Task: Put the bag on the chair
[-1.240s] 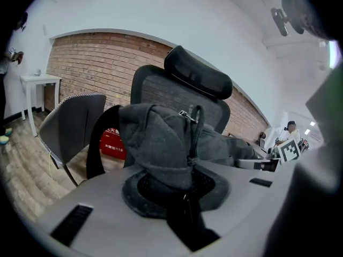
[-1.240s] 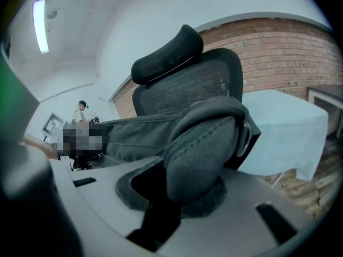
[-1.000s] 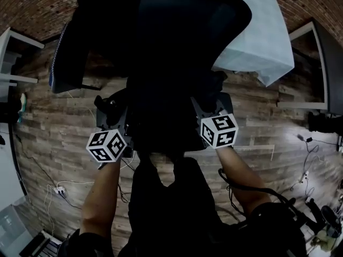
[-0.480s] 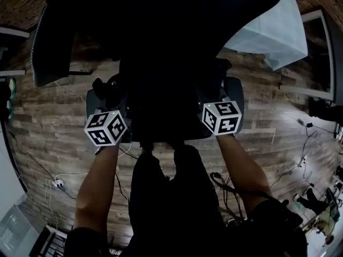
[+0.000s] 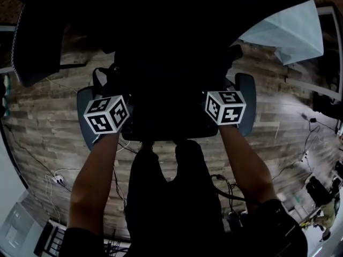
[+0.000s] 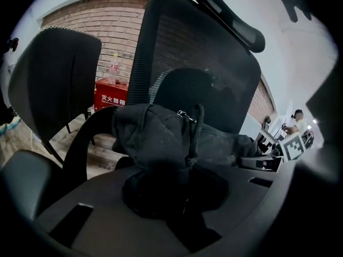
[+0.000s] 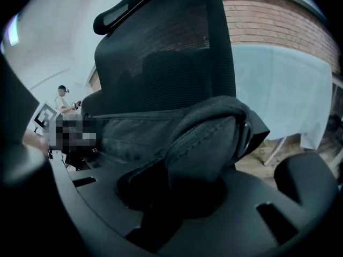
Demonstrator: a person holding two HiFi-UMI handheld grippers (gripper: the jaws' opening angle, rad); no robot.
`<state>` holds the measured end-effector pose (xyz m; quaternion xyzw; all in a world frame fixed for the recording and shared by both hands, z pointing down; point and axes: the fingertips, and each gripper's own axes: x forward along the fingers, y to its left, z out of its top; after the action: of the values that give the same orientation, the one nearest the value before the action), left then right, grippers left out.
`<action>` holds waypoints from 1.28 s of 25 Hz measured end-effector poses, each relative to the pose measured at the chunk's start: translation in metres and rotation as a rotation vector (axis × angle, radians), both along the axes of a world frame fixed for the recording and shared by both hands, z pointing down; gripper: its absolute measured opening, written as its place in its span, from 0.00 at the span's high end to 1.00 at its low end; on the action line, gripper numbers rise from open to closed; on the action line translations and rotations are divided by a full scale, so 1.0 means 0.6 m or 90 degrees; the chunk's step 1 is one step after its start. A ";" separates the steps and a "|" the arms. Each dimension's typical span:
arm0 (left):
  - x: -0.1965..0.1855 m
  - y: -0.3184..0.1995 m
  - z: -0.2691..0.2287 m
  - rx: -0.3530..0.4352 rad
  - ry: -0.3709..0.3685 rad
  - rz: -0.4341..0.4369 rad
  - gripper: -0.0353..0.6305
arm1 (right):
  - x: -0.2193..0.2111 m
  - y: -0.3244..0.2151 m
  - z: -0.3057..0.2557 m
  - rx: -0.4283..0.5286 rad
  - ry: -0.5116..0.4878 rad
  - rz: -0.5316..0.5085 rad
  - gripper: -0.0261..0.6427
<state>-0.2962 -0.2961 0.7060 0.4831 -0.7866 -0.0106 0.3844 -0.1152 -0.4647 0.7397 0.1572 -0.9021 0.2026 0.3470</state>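
Note:
A black fabric bag with a zipper pull hangs between my two grippers, in front of the mesh back of a black office chair. My left gripper is shut on one end of the bag. The right gripper is shut on the other end, by a zipper seam. In the head view the bag is a dark mass over the chair, with the marker cubes on either side, just inside the armrests. The seat and any contact with it are hidden.
A second black chair stands to the left, with a red box against the brick wall behind it. A table with a white cloth stands to the right. Cables lie on the wooden floor. A person sits in the far background.
Both grippers and the bag have sunk toward the chair. The chair now fills more of the head view, and its armrests have come level with the marker cubes.

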 end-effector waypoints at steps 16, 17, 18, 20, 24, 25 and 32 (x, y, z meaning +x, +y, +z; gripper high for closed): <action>-0.026 -0.013 0.132 -0.075 0.017 0.019 0.81 | -0.020 -0.008 0.124 -0.047 0.053 0.010 0.81; -0.025 -0.013 0.138 -0.079 0.020 0.020 0.81 | -0.022 -0.010 0.130 -0.048 0.054 0.011 0.81; -0.027 -0.014 0.143 -0.082 0.022 0.021 0.80 | -0.024 -0.012 0.135 -0.054 0.055 0.014 0.81; -0.035 -0.014 0.154 -0.093 0.014 0.019 0.79 | -0.029 -0.015 0.145 -0.070 0.057 0.024 0.80; -0.042 -0.013 0.181 -0.126 -0.005 0.011 0.75 | -0.031 -0.019 0.172 -0.094 0.069 0.042 0.79; -0.042 -0.012 0.188 -0.132 -0.005 0.011 0.74 | -0.031 -0.020 0.178 -0.097 0.073 0.044 0.79; -0.056 -0.001 0.229 -0.151 -0.017 0.005 0.68 | -0.042 -0.022 0.211 -0.106 0.090 0.045 0.77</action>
<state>-0.3297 -0.2966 0.8435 0.4375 -0.7852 0.0906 0.4288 -0.1407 -0.4778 0.8664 0.1737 -0.8492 0.2773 0.4146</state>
